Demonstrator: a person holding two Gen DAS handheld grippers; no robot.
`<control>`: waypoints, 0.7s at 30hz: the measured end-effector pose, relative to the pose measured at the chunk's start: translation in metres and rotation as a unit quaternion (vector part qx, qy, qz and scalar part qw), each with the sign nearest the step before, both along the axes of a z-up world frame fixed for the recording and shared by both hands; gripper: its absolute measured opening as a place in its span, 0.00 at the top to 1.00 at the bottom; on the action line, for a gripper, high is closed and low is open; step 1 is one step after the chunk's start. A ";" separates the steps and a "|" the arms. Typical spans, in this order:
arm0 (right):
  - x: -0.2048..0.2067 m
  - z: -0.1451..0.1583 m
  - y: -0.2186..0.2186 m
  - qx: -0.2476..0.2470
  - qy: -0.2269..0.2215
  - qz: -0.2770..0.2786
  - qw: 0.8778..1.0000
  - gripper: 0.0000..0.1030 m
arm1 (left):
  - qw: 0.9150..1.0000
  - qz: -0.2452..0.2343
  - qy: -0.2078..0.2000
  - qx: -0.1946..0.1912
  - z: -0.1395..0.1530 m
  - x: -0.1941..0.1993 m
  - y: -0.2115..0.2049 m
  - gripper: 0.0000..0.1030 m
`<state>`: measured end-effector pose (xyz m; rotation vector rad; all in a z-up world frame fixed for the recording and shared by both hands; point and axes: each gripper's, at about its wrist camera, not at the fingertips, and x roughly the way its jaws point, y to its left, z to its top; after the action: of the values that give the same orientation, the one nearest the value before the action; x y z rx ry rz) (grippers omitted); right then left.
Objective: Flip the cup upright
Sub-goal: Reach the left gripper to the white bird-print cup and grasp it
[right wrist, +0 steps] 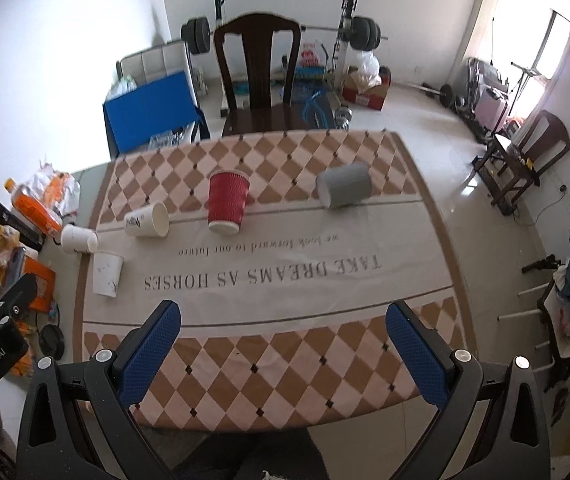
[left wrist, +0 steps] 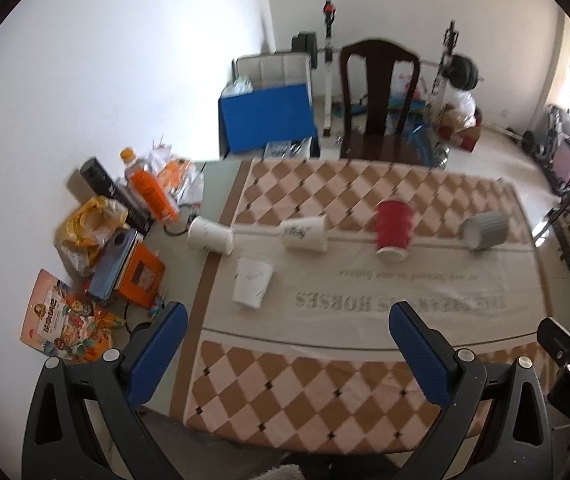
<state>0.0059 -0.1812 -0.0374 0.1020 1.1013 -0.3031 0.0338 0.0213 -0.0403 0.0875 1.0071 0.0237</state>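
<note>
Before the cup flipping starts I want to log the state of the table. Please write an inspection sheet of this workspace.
Surface: table under a checked cloth with printed words.
Job's things: five cups. Red cup, standing, mouth towards the chair. Grey cup and printed white cup on their sides. Small white cup on its side at the cloth edge. Near white cup, orientation unclear.
Clutter: orange bottle, yellow bag, orange box, snack packet, all at the left edge.
Grippers: left gripper and right gripper, jaws wide, empty.
Cables: dark cord by the small white cup.
Surroundings: chair, barbell rack, blue box.
</note>
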 end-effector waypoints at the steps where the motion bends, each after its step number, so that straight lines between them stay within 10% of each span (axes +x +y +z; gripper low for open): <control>1: 0.006 -0.013 0.006 0.000 0.006 0.001 1.000 0.00 | 1.000 0.004 0.007 0.004 -0.008 0.004 0.006 0.00; 21: 0.178 -0.223 0.114 0.023 0.168 0.118 0.978 0.00 | 0.973 0.172 0.146 0.046 -0.136 0.102 0.119 0.00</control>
<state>0.1842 -0.0671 -0.2605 -0.0416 1.4410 -0.0807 0.1360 0.1399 -0.1767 -0.0005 1.3069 0.3836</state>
